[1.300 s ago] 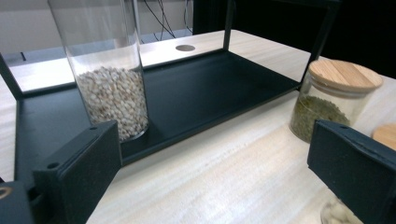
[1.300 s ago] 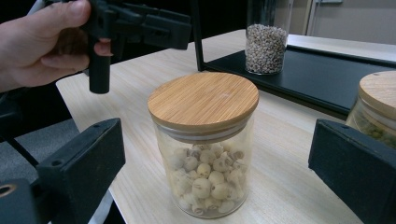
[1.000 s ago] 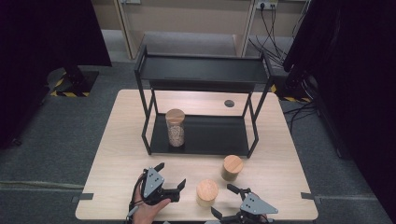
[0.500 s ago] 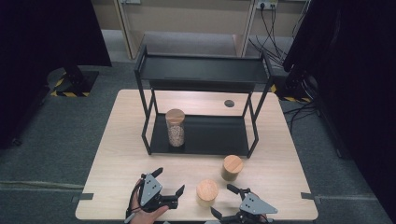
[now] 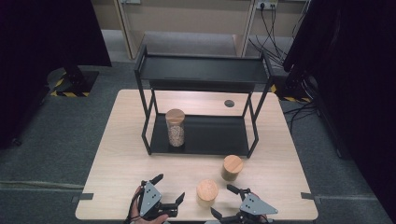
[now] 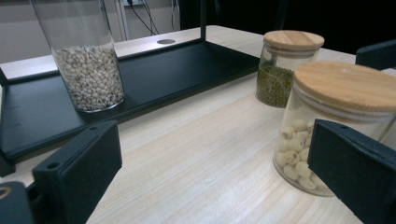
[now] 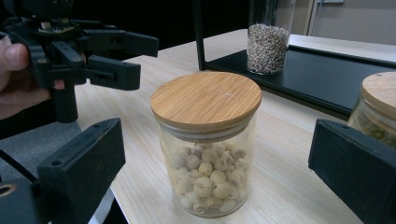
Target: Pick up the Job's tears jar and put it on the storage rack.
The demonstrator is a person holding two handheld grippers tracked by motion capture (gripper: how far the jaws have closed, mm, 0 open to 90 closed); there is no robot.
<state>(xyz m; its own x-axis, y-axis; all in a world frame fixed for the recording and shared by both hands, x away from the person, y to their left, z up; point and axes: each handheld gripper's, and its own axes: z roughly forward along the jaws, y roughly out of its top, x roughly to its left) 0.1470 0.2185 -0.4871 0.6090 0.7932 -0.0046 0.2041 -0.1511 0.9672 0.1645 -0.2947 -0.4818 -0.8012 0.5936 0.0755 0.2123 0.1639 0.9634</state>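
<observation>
**Grippers close in on jar of pale seeds at table's near edge**

While both hand-held tools hover low in the frame, the short jar of pale seeds (image 5: 207, 192) stands on the wooden table (image 5: 116, 154) at bottom centre of the high view, between the left gripper (image 5: 169, 191) and the right gripper (image 5: 227, 201). Each gripper has its jaws spread wide and holds nothing. The work appears to be at the approach stage: the right gripper view has the jar (image 7: 206, 144) centred between its black jaws, which suggests this tool is lining up for the grasp. The next move would call for easing forward until the jaws flank the glass below the bamboo lid, then closing squarely so the jar does not tip.

From above, the black two-tier shelf (image 5: 205, 135) fills the middle of the frame, a tall jar of grain (image 5: 175, 128) on its lower tier at left, and a second short jar (image 5: 231, 167) stands just in front of it. The left gripper view reveals what the overhead cannot: that second jar (image 6: 286, 67), at upper right, holds green beans.
</observation>
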